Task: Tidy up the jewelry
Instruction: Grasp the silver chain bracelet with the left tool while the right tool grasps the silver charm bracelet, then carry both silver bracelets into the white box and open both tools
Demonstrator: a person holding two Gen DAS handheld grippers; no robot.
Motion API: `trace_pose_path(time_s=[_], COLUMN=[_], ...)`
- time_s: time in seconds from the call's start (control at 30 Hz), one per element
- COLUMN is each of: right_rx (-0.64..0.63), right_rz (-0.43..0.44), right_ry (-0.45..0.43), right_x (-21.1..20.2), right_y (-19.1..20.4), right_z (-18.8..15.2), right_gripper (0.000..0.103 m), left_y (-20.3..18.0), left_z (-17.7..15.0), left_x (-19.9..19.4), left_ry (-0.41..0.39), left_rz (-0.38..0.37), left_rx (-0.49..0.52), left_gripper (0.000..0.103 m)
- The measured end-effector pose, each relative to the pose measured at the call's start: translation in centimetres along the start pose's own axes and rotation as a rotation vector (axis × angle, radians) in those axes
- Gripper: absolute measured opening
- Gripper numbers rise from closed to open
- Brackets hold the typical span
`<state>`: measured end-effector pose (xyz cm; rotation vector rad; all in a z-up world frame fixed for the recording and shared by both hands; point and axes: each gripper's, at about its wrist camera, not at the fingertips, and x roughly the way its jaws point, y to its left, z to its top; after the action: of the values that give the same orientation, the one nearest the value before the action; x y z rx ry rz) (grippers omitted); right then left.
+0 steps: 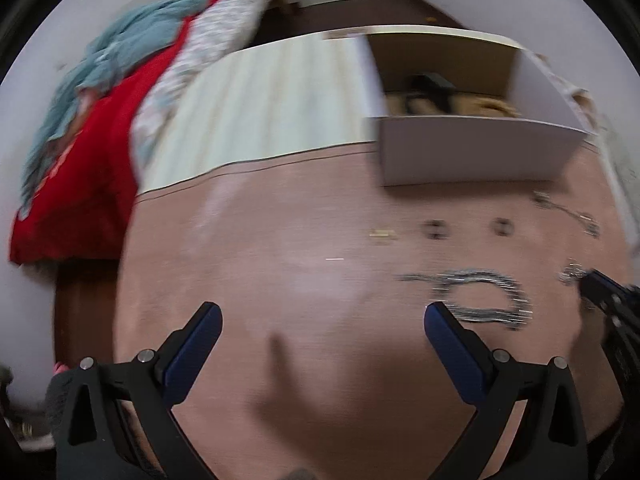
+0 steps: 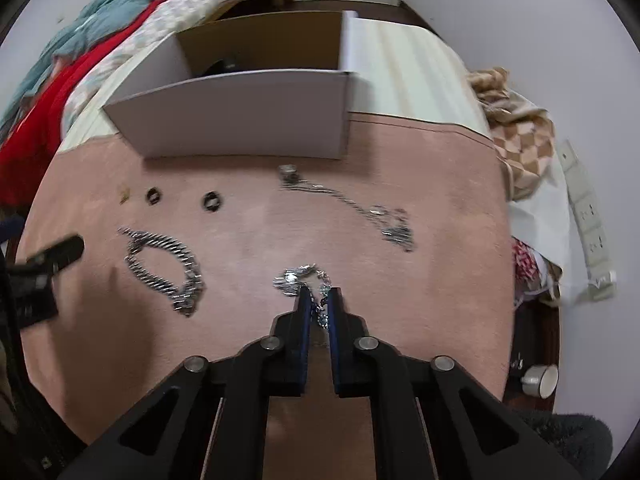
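Note:
On the pink tabletop (image 2: 440, 240) a small silver chain (image 2: 298, 276) lies bunched, and my right gripper (image 2: 320, 294) is shut on its near end. A thick silver link chain (image 2: 168, 268) lies in a loop to the left. In the left wrist view this thick chain (image 1: 492, 296) sits just beyond the right finger of my left gripper (image 1: 324, 316), which hangs open over bare table with nothing between its fingers. Two dark rings (image 2: 153, 196) (image 2: 211, 202), a small gold piece (image 2: 125, 196) and a thin chain with pendants (image 2: 352, 204) lie before an open white cardboard box (image 2: 240, 112).
The box stands at the back of the table on a cream striped cloth (image 1: 260, 108). Red and teal bedding (image 1: 80, 140) is piled at the left. A checkered cloth (image 2: 520, 140), a power strip (image 2: 584, 208) and a cup (image 2: 540, 378) lie off the right edge.

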<state>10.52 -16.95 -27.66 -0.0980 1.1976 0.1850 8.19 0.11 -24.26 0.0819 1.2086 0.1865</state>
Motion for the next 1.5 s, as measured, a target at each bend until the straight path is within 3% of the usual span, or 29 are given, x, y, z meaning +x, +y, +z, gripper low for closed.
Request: trace_pose_path(time_s=[0.1,0.23,0.4,0.47,0.53,0.57,0.6,0.63,0.97,1.27,1.5], right_rx=[0.070,0.100,0.153,0.171,0.183,0.189,0.195,0.198,0.208,0.229,0.216], right_rz=[-0.008,-0.010,-0.001,0.000,0.000,0.000,0.002,0.003,0.040,0.186,0.302], right_ry=[0.007,0.011,0.018,0.019,0.022,0.024,0.025,0.024,-0.005,-0.076,-0.149], right_x=[0.2,0.2,0.2,0.1,0.1,0.1,0.2,0.0,-1.4,-5.5,-10.3], right_y=[-2.3,-4.0,-5.8,-6.4,-6.8,-7.1,-7.2,-7.3,-6.7,-5.7,-4.8], right_z=[-0.1,-0.4,-0.6,-0.7,-0.8,-0.8,-0.9,-1.0,-0.6,1.2,4.8], right_gripper=[0.001,0.001,0.001,0.001,0.001,0.001,0.001,0.001,0.001,0.001,0.001], left_y=[-3.4,-7.3,-9.6,-9.9,-10.0,-10.1,-10.0,-10.0,-7.4,-2.6,-0.7], left_z=[0.0,-0.2,-0.6,-0.5,-0.1,0.1,0.4,0.6,1.0,3.0,6.6], left_x=[-0.4,-0.2,0.3,0.5,0.6,0.6,0.6,0.6,-0.9,-5.6,-10.2], left_ry=[0.001,0.002,0.015,0.016,0.005,0.004,0.006,0.012,-0.013,-0.062,-0.133], left_rz=[-0.093,-0.127,-0.135,-0.137,-0.151,-0.168,-0.188,-0.192,-0.232,-0.319,-0.405], left_rx=[0.060,0.147,0.202,0.213,0.214,0.215,0.214,0.216,0.180,0.076,0.034], left_gripper=[0.103,0.099,0.077,0.060,0.051,0.038,0.017,0.007,0.007,0.007,0.007])
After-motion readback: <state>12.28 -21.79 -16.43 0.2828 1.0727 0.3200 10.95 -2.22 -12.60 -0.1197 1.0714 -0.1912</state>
